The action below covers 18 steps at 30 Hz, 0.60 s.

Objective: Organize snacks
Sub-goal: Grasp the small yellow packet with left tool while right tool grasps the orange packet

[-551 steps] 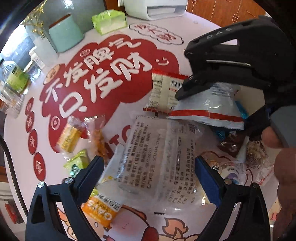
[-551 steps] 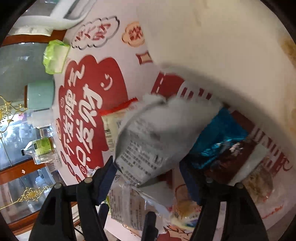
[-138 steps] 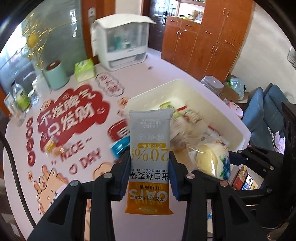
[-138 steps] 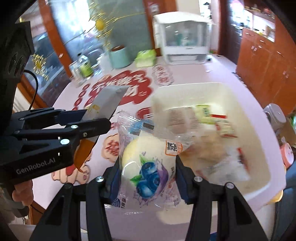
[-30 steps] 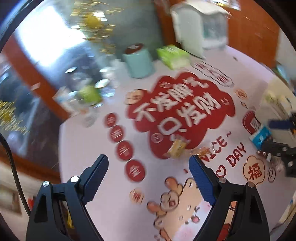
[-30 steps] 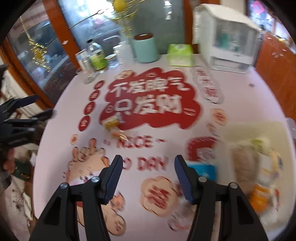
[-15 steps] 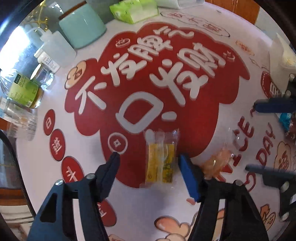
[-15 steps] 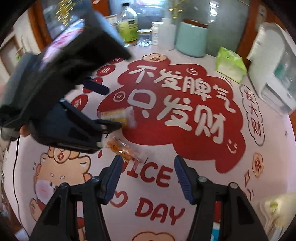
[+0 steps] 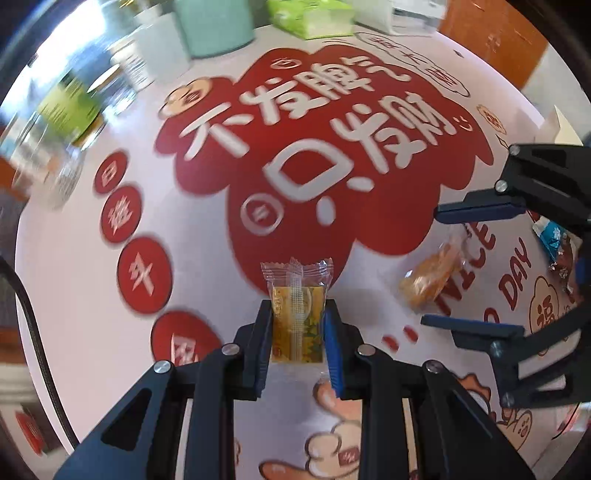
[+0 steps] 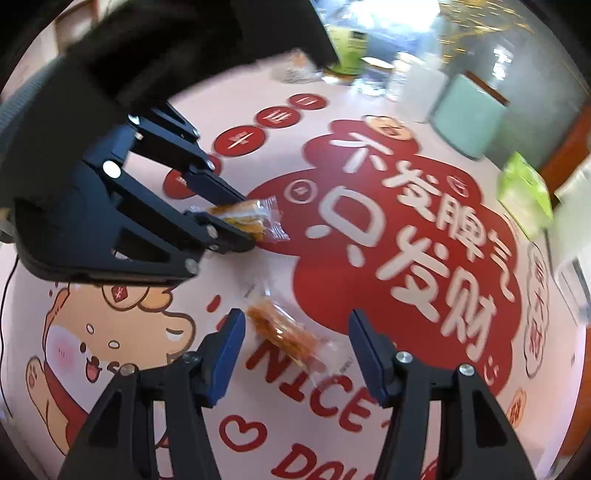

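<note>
Two small snacks are left out on the printed mat [image 9: 369, 92], so the sorting looks nearly done, though neither is lifted yet. The left claw [image 9: 298, 325] has clamped the yellow packet [image 9: 297, 317], whose long axis runs along the fingers, crimped end pointing away. The right claw [image 10: 295, 347] hangs half open over the orange packet [image 10: 284, 336] (nothing gripped), which lies slantwise between its fingers, flat on the mat.

A home dining room: a round table with a festive red-and-pink cover [image 9: 74, 266], a green tissue pack [image 9: 314, 18] and wooden cabinet doors [image 9: 491, 40] at the far side.
</note>
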Each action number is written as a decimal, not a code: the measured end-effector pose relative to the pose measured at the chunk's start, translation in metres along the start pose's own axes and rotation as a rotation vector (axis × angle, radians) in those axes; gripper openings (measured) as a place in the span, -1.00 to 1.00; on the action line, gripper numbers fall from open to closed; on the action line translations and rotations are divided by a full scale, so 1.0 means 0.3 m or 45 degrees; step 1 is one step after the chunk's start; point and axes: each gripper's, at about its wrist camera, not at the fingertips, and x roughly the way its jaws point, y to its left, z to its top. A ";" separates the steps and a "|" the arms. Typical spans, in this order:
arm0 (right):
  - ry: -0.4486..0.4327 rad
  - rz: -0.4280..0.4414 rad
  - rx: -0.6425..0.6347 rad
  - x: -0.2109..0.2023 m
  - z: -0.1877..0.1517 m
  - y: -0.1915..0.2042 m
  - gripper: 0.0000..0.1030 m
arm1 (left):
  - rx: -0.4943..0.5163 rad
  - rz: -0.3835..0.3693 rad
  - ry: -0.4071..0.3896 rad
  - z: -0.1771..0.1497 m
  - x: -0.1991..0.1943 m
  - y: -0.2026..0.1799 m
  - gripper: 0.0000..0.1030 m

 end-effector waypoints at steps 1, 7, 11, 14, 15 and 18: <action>0.017 0.013 -0.014 0.010 0.001 0.006 0.13 | -0.025 -0.001 0.002 -0.015 -0.006 0.009 -0.53; 0.088 0.122 0.075 0.038 -0.013 0.000 -0.60 | -0.104 -0.033 -0.030 -0.111 -0.073 0.009 -0.53; 0.088 0.121 0.217 0.028 -0.047 -0.017 -0.61 | -0.150 -0.063 -0.072 -0.164 -0.150 -0.028 -0.53; 0.062 0.140 0.317 -0.028 -0.102 -0.002 -0.61 | -0.171 -0.081 -0.109 -0.202 -0.228 -0.079 -0.53; 0.050 0.136 0.344 -0.056 -0.128 0.011 -0.61 | -0.174 -0.082 -0.119 -0.211 -0.251 -0.097 -0.53; 0.014 0.146 0.401 -0.138 -0.189 0.049 -0.61 | -0.177 -0.094 -0.161 -0.245 -0.330 -0.168 -0.53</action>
